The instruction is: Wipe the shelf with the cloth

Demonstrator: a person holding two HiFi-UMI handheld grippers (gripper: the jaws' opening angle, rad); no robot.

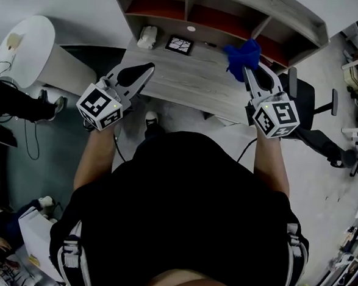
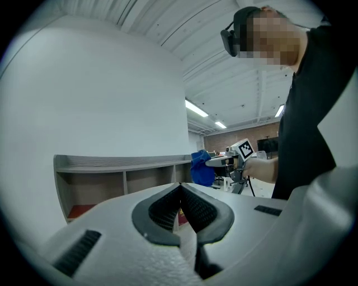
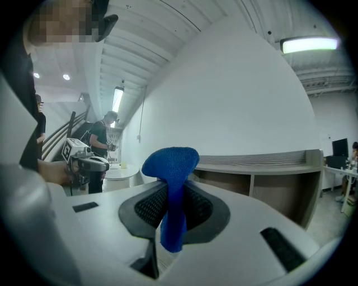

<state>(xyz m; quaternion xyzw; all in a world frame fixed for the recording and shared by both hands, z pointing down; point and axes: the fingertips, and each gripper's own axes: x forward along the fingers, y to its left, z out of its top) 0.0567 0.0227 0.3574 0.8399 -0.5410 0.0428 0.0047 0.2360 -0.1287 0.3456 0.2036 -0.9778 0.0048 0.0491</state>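
Cloth (image 1: 243,56) before shelf (image 1: 280,11) — right side

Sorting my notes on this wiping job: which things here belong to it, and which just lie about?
Job: blue cloth, clamped in the right gripper; the shelf.
Lying about: white object and black square frame on the desk; office chair.

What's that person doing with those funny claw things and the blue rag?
A person holds a claw in each hand, facing a wooden shelf. The right claw pinches a blue cloth, held up near the shelf. The left claw is shut and empty, out over the desk. I can't tell whether the cloth touches the shelf.
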